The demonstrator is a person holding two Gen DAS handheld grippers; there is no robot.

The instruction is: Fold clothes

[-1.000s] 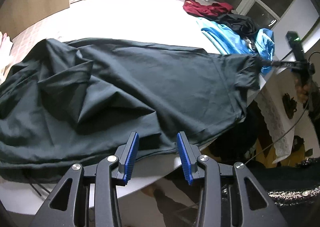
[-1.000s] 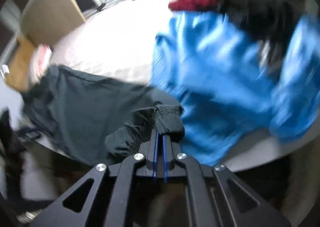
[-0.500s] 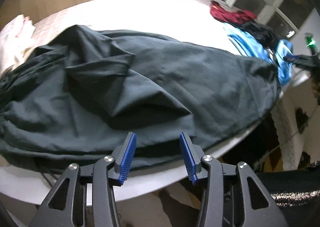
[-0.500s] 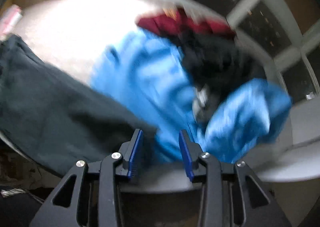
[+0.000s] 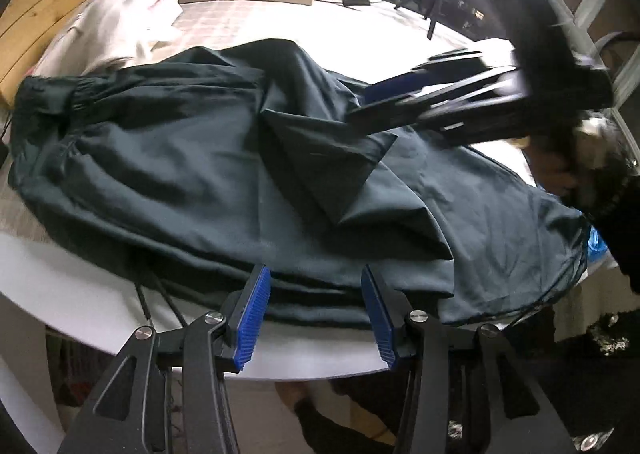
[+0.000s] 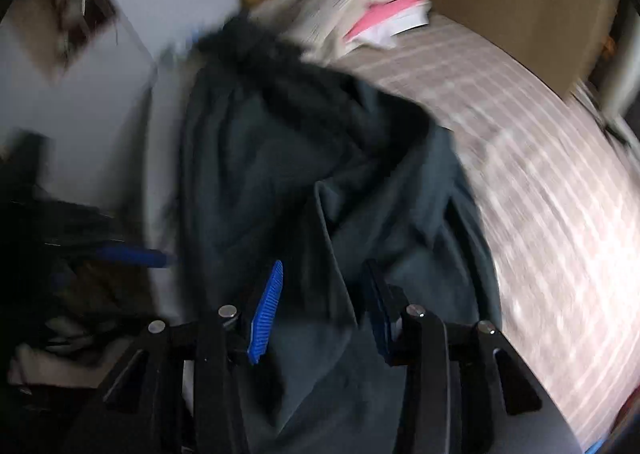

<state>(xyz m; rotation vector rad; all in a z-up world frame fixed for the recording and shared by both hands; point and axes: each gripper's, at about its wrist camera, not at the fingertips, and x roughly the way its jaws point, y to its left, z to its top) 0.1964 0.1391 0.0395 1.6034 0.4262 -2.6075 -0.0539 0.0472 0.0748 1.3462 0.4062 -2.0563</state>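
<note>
Dark green trousers (image 5: pixel 208 177) lie spread across the round table (image 5: pixel 80 294), with the elastic waistband at the far left and a folded flap in the middle. My left gripper (image 5: pixel 316 306) is open at the near hem, its blue pads to either side of the cloth edge. My right gripper (image 6: pixel 320 302) is open and empty, hovering over the trousers (image 6: pixel 280 181); it shows blurred in the left wrist view (image 5: pixel 460 105), above the flap.
A stack of folded beige, pink and white clothes (image 6: pixel 372 9) lies at the far left of the table (image 5: pixel 116 21). A checked cloth (image 6: pixel 540 173) covers the table top. A blue garment (image 5: pixel 596 246) peeks out at the right edge.
My right gripper let go of the trouser leg end, opened, and swung from the blue clothes pile over the middle of the trousers. My left gripper stayed open, shifting left along the hem.
</note>
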